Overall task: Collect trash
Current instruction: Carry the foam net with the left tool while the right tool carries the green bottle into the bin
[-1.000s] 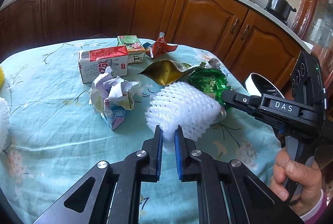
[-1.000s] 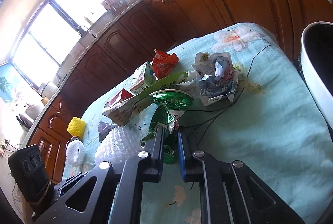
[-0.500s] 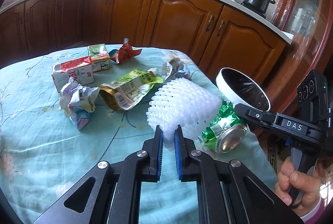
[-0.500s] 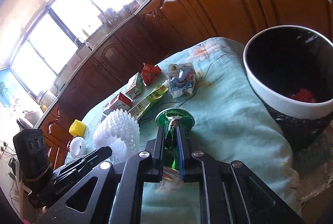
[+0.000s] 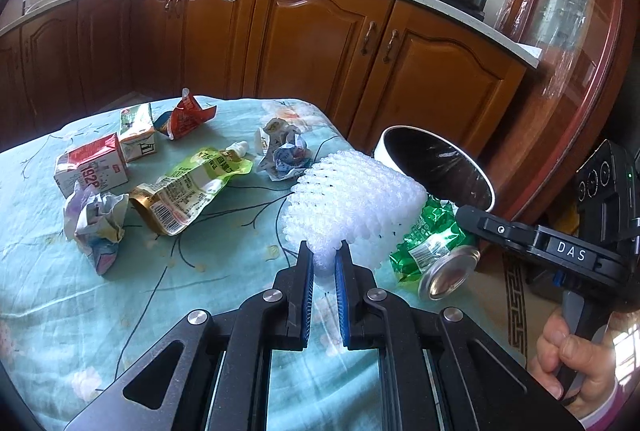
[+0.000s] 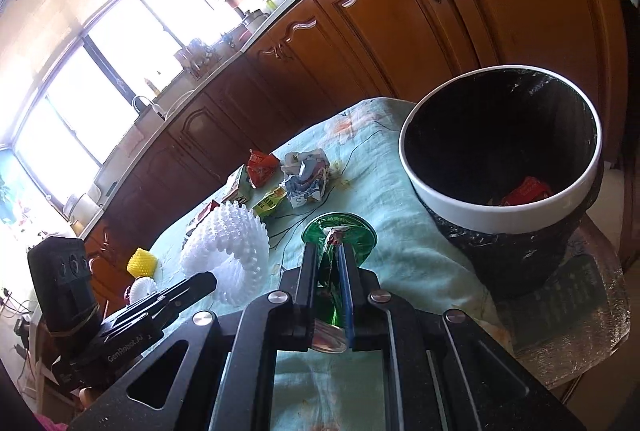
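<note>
Foam fruit nets: three; one white in the left hand-held gripper [image 5: 323, 259], one yellow [image 6: 141, 262] and one white [image 6: 143, 288] lying far back.
Crushed green can [image 6: 339, 231]: one, pinched in the right hand-held gripper [image 6: 329, 263], held beside the bin.
Trash bin [image 6: 464, 207]: one, white-rimmed, black-lined, beside the table [image 5: 80, 295].
Cartons: two, red-white [image 5: 90, 167] and green-white [image 5: 137, 131].
Crumpled paper: two wads [image 5: 97, 227] [image 5: 284, 153].
Pouches: one green-gold [image 5: 188, 187]; one red wrapper [image 5: 185, 114].
Left pose: tilted downward, pads pinching the white foam net [image 5: 356, 207] above the table edge.
Right pose: tilted downward; a hand [image 5: 576, 363] grips its handle.
</note>
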